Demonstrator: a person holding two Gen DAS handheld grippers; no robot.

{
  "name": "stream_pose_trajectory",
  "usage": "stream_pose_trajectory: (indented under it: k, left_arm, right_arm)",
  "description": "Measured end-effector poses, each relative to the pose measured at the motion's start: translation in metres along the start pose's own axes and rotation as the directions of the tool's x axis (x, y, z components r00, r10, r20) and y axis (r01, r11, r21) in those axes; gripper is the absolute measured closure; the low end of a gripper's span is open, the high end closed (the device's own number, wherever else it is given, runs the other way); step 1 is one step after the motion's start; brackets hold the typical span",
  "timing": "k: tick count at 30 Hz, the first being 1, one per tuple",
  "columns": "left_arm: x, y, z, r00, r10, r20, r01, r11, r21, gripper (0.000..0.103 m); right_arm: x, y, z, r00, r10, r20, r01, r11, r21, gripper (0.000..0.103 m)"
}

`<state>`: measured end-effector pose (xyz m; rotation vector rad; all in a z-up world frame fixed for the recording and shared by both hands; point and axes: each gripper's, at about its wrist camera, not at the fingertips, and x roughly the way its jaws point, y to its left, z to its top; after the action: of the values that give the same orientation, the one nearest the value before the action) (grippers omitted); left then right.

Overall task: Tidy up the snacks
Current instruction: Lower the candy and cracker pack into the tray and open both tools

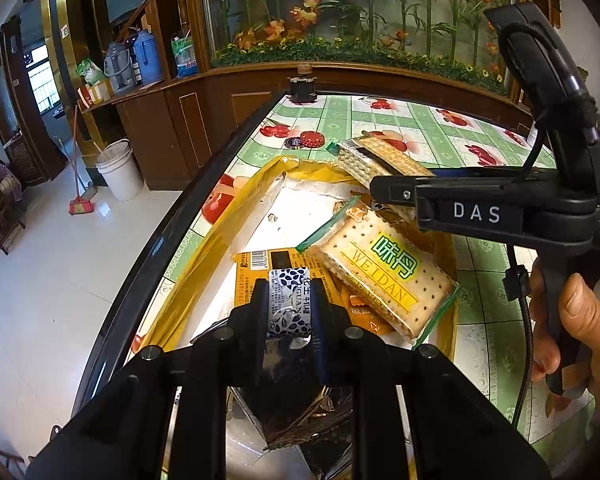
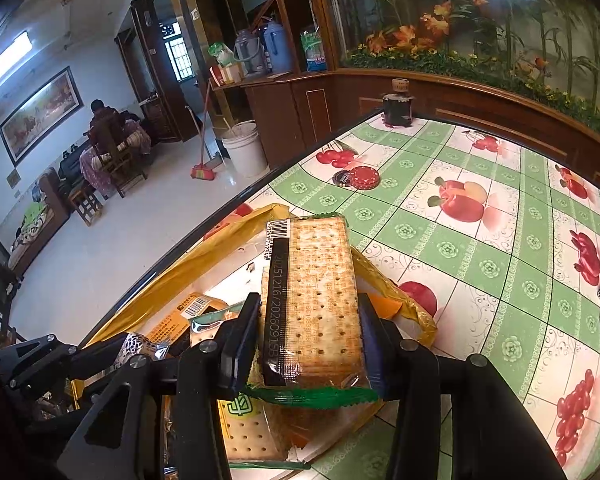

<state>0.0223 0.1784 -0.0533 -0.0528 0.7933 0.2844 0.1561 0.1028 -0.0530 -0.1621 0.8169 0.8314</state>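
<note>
Left tool (image 1: 289,305) is clamped on a small silver packet (image 1: 288,300) printed with dark blue leaves, held over a yellow-rimmed box (image 1: 220,224) on the desk (image 1: 420,120), where a WEIDAN cracker pack (image 1: 384,276) lies tilted. Right tool (image 2: 306,334) grips a clear-wrapped cracker pack (image 2: 320,296) with green crimped ends and a black date strip, above the same box (image 2: 172,280).

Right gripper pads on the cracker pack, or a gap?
Touching. Right wrist view: the right gripper has both pads pressed against the cracker pack's sides, no gap.
</note>
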Motion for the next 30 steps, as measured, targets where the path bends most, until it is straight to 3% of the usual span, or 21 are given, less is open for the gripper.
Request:
stream_pose_trajectory:
  k: [9,11,12,13,16,19,24,30]
  left_arm:
    - [0.002,0.004,0.004,1.0,0.003,-0.013,-0.003,1.0,-0.031,0.083]
    - [0.002,0.005,0.005,1.0,0.016,-0.017,-0.016,0.999,-0.033,0.059]
    - [0.002,0.005,0.005,0.999,0.028,-0.018,-0.028,0.999,-0.03,0.038]
    - [0.002,0.004,0.005,0.999,0.036,-0.02,-0.036,0.999,-0.028,0.028]
    - [0.002,0.004,0.005,0.999,0.039,-0.023,-0.04,0.999,-0.025,0.027]
    - [-0.001,0.003,0.005,0.999,0.041,-0.021,-0.042,0.999,-0.024,0.019]
    - [-0.011,0.003,0.006,0.999,0.049,-0.004,-0.049,0.998,-0.036,0.019]
    - [-0.023,0.001,0.007,0.999,0.048,0.015,-0.047,0.998,-0.041,0.018]
  right_arm:
    - [0.0,0.001,0.001,1.0,0.005,0.002,-0.005,1.0,0.001,0.053]
    - [-0.001,0.001,0.001,1.0,0.009,0.007,-0.009,1.0,0.007,0.051]
    - [-0.002,0.001,0.001,1.0,0.012,0.009,-0.012,1.0,0.009,0.051]
    - [-0.003,0.001,0.0,1.0,0.012,0.01,-0.012,1.0,0.01,0.05]
    - [-0.011,-0.001,-0.001,1.0,0.014,0.023,-0.014,1.0,0.017,0.049]
    - [-0.022,-0.002,-0.002,0.999,0.009,0.046,-0.01,1.0,0.025,0.046]
    - [-0.046,-0.007,-0.007,0.997,0.002,0.081,-0.004,0.999,0.037,0.041]
    - [-0.077,-0.013,-0.021,0.993,-0.028,0.116,0.022,0.998,0.058,0.023]
